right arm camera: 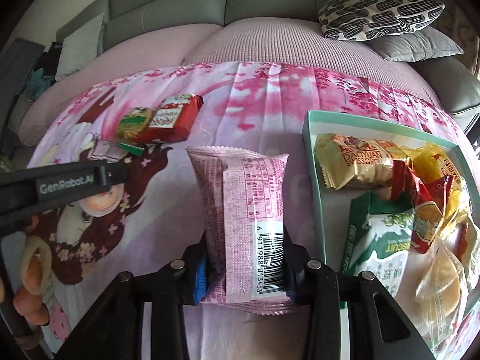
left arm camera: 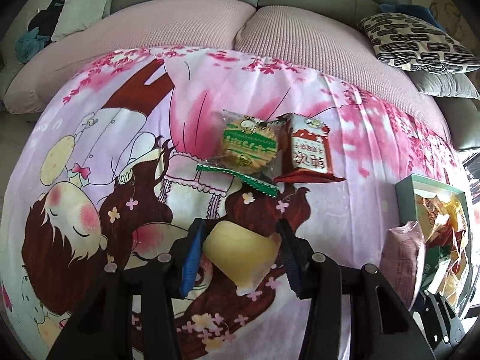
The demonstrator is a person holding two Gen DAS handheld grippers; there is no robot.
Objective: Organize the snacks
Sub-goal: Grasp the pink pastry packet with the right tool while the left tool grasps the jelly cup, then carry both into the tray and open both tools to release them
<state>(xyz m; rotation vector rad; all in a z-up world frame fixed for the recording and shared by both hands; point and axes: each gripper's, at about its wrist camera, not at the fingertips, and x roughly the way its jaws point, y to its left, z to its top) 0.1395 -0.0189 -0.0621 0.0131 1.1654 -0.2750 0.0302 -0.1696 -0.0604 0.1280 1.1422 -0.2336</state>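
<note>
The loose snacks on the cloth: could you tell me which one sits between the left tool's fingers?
The pale yellow cake; the green-wrapped biscuit and red packet lie farther away.

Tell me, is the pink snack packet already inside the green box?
No. The pink snack packet is outside the green box, held in the right gripper beside its left wall.

this is looking like a home living room. a grey sofa (right arm camera: 228,3) is running along the back, with a pink knitted cover (left arm camera: 192,27) lying over its seat cushions. a black-and-white patterned pillow (right arm camera: 381,12) is resting on a grey cushion (right arm camera: 417,45) at the right end, and loose clothes (left arm camera: 36,33) are piling at the left. a pink cartoon-printed cloth (left arm camera: 120,156) is covering the table in front.
</note>
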